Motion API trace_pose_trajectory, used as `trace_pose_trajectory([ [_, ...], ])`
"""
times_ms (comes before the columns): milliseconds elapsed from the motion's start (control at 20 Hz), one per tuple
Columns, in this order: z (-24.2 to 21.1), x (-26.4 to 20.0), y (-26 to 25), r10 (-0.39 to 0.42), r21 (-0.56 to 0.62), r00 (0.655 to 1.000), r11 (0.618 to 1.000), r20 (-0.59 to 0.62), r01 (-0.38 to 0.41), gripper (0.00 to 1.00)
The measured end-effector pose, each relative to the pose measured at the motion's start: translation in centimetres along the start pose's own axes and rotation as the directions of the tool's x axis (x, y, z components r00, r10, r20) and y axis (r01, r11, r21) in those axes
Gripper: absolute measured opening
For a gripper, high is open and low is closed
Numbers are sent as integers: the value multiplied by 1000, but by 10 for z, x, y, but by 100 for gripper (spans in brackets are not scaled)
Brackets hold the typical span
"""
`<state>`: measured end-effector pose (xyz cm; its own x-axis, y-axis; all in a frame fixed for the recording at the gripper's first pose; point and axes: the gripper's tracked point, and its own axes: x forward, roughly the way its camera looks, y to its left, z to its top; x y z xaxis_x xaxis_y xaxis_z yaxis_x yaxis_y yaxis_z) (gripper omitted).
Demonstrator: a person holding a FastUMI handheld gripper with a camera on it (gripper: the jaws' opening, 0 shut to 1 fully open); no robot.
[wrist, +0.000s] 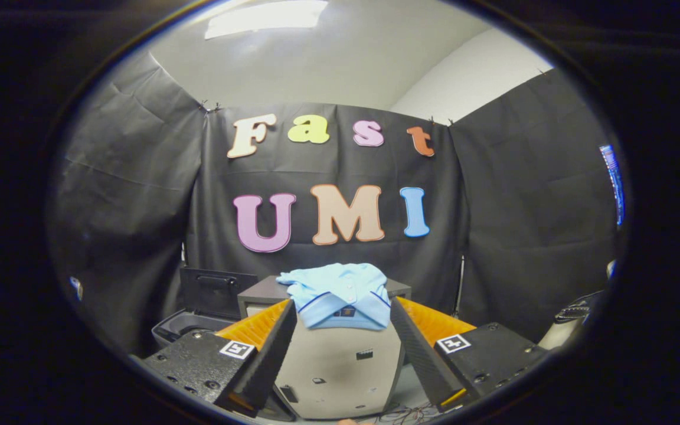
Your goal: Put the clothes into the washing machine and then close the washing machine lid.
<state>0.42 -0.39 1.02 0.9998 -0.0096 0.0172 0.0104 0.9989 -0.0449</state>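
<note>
A light blue polo shirt lies folded on top of a grey box-like cabinet, its collar hanging over the cabinet's front edge. My gripper is open, its two fingers spread wide to either side of the shirt's front edge and touching nothing. To the left of the cabinet and lower down stands the washing machine, dark grey, with its lid raised upright at the back so the tub mouth is open.
Black cloth walls close the booth behind and on both sides. A dark-topped unit stands behind the cabinet under the shirt. Cables lie on the floor by the cabinet's base. A dark object sits at the far right.
</note>
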Motion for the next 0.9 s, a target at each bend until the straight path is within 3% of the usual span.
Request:
trace_pose_trajectory([
  [900,-2,1,4,-3,-33,1000,999,5,3,96],
])
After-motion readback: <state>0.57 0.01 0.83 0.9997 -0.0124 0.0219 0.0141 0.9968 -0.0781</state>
